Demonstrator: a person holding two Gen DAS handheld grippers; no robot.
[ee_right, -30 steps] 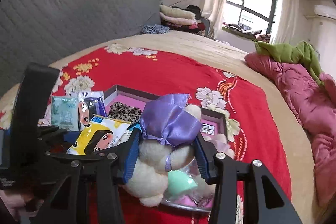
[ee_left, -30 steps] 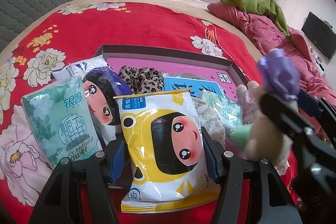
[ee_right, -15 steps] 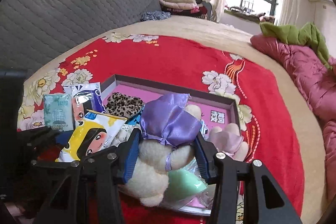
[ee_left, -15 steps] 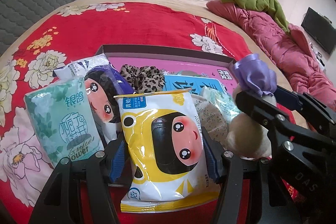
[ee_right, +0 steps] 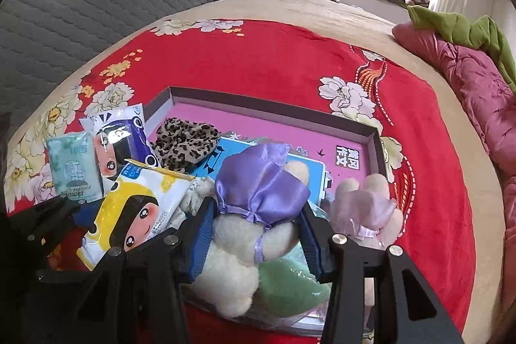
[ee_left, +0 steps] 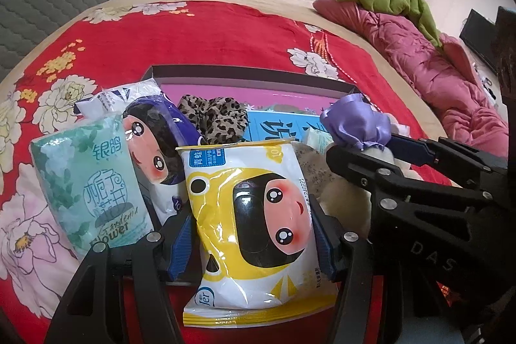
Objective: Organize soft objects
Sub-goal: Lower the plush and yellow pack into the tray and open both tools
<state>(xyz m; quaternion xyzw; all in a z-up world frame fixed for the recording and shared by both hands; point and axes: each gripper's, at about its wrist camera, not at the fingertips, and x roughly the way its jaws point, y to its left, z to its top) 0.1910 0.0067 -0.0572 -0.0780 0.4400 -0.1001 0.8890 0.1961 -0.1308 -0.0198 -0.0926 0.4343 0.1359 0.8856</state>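
My left gripper is shut on a yellow wipes pack with a cartoon face, held upright at the near edge of a shallow box with a pink floor. The pack also shows in the right wrist view. My right gripper is shut on a cream plush toy with a purple satin bow, held over the box's near right part. That toy shows in the left wrist view just right of the yellow pack.
A green tissue pack and a purple wipes pack stand left of the box. Inside lie a leopard scrunchie, a blue booklet, a second plush and a green item. Pink quilt lies far right.
The right gripper with the plush has moved left and lower, closer to the yellow pack. The left gripper and its pack have barely moved.
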